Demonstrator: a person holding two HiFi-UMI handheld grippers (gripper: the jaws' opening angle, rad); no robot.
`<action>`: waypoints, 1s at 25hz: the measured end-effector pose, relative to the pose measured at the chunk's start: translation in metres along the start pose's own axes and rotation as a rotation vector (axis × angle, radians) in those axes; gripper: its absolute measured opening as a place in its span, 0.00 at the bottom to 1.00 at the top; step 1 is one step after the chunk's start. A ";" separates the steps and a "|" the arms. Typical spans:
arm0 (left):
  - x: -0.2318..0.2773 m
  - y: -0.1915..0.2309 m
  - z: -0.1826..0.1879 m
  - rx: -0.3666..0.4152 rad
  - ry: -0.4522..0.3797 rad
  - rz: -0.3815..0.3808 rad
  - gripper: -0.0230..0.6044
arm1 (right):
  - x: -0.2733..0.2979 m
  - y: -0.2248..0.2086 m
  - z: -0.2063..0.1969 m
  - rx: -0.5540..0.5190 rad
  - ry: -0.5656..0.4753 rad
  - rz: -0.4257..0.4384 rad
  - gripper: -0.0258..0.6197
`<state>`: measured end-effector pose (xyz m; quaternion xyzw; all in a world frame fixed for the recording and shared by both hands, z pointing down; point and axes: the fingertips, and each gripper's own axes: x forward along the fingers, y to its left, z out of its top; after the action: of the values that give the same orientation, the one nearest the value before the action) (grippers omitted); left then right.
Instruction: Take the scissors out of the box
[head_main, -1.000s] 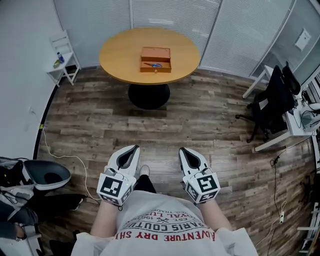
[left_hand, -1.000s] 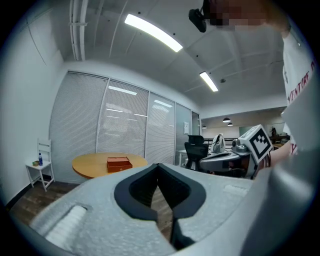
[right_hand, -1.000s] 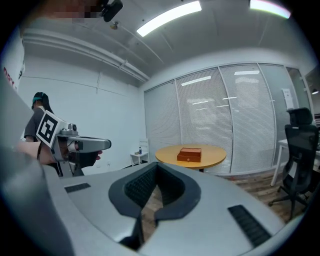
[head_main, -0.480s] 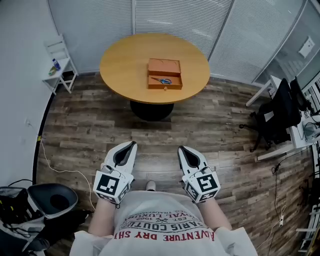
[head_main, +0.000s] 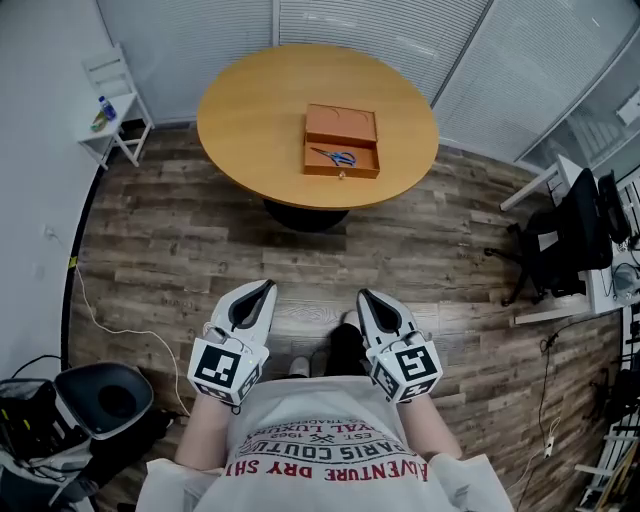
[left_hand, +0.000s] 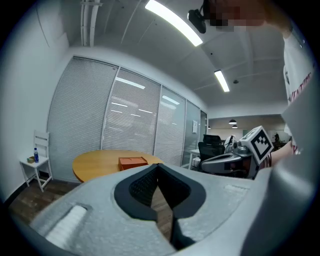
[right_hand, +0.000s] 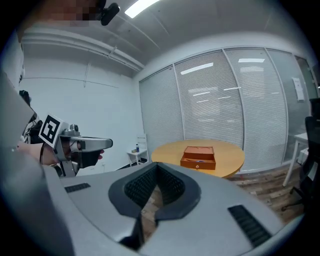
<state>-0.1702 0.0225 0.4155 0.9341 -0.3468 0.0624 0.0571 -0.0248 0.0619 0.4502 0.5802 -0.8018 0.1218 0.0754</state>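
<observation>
An open orange box (head_main: 341, 141) sits on the round wooden table (head_main: 250, 110) far ahead of me, with blue-handled scissors (head_main: 335, 156) lying in its front tray. The box also shows small in the left gripper view (left_hand: 133, 162) and in the right gripper view (right_hand: 198, 156). My left gripper (head_main: 267, 286) and right gripper (head_main: 364, 296) are held side by side at waist height over the wooden floor, well short of the table. Both have their jaws together with nothing between them, as seen at the left gripper (left_hand: 158, 165) and right gripper (right_hand: 156, 165).
A small white chair (head_main: 112, 100) with a bottle stands by the left wall. A black office chair (head_main: 565, 235) and a desk are at the right. A grey seat (head_main: 100, 395) and a white cable (head_main: 110, 320) lie at the lower left. Blinds line the back walls.
The table and box have drawn nearer and larger in the head view as the person walks towards them. Both grippers keep their pose, shut and empty.
</observation>
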 end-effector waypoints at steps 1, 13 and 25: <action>0.006 0.003 0.000 0.002 0.001 0.005 0.05 | 0.007 -0.005 0.001 -0.002 0.001 0.008 0.05; 0.133 0.057 0.025 0.002 -0.007 0.166 0.05 | 0.126 -0.113 0.039 -0.036 0.002 0.166 0.05; 0.301 0.085 0.066 -0.022 -0.010 0.299 0.05 | 0.233 -0.268 0.089 -0.066 0.055 0.293 0.05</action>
<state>0.0058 -0.2444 0.4030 0.8717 -0.4829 0.0620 0.0556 0.1581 -0.2552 0.4553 0.4508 -0.8790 0.1211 0.0978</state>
